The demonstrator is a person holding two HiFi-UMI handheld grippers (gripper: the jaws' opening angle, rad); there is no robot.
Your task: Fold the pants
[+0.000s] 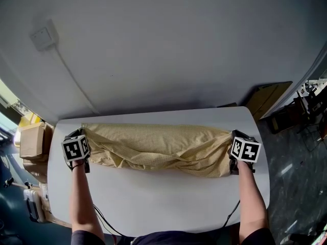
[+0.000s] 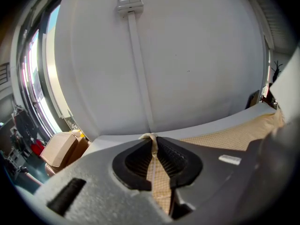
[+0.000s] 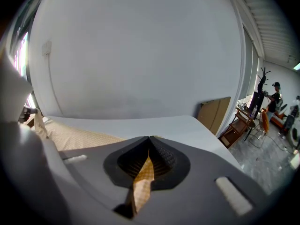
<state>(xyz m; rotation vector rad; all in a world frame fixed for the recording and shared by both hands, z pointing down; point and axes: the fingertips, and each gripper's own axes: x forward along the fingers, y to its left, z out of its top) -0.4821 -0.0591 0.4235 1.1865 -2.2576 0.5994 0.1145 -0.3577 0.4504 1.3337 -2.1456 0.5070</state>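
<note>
Tan checked pants (image 1: 163, 149) lie stretched in a long, rumpled band across the white table (image 1: 168, 203). My left gripper (image 1: 82, 139) holds the band's left end; in the left gripper view the jaws pinch a strip of the pants (image 2: 157, 172), with more cloth trailing off to the right. My right gripper (image 1: 232, 142) holds the right end; in the right gripper view a fold of the pants (image 3: 143, 175) sits clamped between the ribbed pads (image 3: 164, 159). Both grippers hover just above the tabletop.
A grey wall with a white socket box (image 1: 43, 37) and cable duct runs behind the table. Cardboard boxes (image 1: 31, 141) stand at the left, a flat cardboard sheet (image 1: 268, 98) and a cart (image 1: 306, 103) at the right. A person (image 3: 274, 102) stands far off.
</note>
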